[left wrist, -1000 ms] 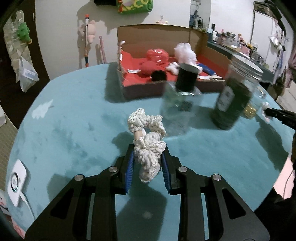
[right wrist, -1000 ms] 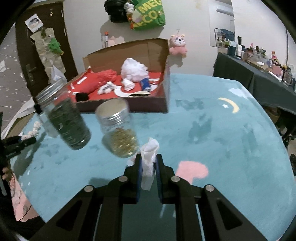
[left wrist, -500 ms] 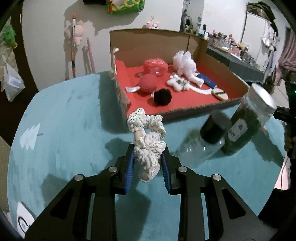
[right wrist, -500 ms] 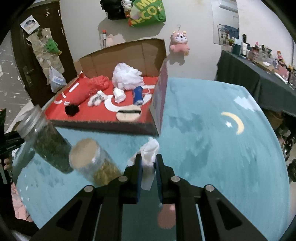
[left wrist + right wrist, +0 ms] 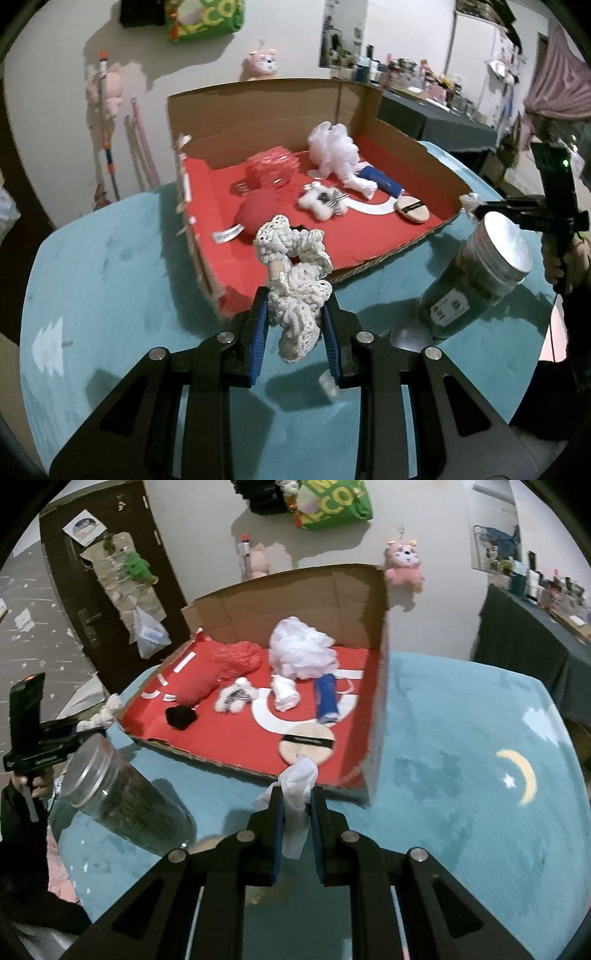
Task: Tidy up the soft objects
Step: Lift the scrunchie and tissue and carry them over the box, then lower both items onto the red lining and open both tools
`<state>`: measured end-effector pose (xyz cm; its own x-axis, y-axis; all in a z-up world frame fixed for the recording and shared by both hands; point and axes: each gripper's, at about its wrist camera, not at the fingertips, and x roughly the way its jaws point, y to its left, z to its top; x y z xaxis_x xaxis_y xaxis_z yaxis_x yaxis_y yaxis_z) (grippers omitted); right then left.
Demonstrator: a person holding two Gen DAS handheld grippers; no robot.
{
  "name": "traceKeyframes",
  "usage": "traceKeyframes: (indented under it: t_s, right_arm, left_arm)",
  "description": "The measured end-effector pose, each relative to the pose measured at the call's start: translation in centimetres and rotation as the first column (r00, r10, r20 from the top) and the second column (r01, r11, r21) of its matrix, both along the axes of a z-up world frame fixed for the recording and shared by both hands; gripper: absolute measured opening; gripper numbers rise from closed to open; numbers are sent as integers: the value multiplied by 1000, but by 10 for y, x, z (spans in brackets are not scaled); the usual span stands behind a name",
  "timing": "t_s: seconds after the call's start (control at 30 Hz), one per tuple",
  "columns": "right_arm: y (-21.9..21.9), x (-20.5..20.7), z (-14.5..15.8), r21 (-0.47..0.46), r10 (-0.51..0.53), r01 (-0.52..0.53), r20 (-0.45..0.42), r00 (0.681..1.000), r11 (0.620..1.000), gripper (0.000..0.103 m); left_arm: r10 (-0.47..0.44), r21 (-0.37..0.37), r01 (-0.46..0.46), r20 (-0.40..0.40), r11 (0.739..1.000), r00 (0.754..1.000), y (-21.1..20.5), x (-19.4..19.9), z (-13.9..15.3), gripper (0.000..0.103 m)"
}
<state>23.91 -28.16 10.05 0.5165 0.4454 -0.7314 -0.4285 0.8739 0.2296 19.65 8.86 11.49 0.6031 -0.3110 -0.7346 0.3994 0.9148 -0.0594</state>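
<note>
My left gripper [image 5: 293,325] is clamped on 1 white crochet scrunchie [image 5: 295,280], its long axis running up out of the jaws toward the cardboard box [image 5: 273,107], just short of the near wall. My right gripper [image 5: 295,805] is pinched tight on 1 thin white cloth scrap [image 5: 297,786], standing upright at the box's near edge. Both grippers tilt down over the teal table [image 5: 461,775]; 1 dark-filled jar [image 5: 125,794] leans beside them.

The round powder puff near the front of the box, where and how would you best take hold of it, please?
The powder puff lies flat on the red floor of the cardboard box, black band up. I would come from above and pinch across its rim with the fingers, probably crosswise to the band. The near wall is low, so a steep approach looks clear.
</note>
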Motion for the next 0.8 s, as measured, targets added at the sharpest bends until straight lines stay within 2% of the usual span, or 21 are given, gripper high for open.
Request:
traceKeyframes:
  t_s: [0.13, 0.37, 0.67, 0.8]
  right_arm:
    - [12, 10, 5, 8, 45, -45, -9, 999, 999, 15]
    - [45, 37, 9, -37, 146, -148, -38, 989, 988, 15]
    - [90, 87, -6, -120, 247, -264, -145, 958, 957, 15]
    - [109, 103, -17, -144, 281, -312, -202, 938, 939, 15]
  left_arm:
    - [-60, 17, 61, -8, 998, 998, -15, 17, 5, 25]
    - [-177, 56, 180, -52, 982, 983, -55, 51, 6, 25]
    - [-289, 142, 315, -177, 939, 941, -108, 98, -12, 26]
    - [-304, 191, 348, -224, 918, 926, -122, 111, -23, 26]
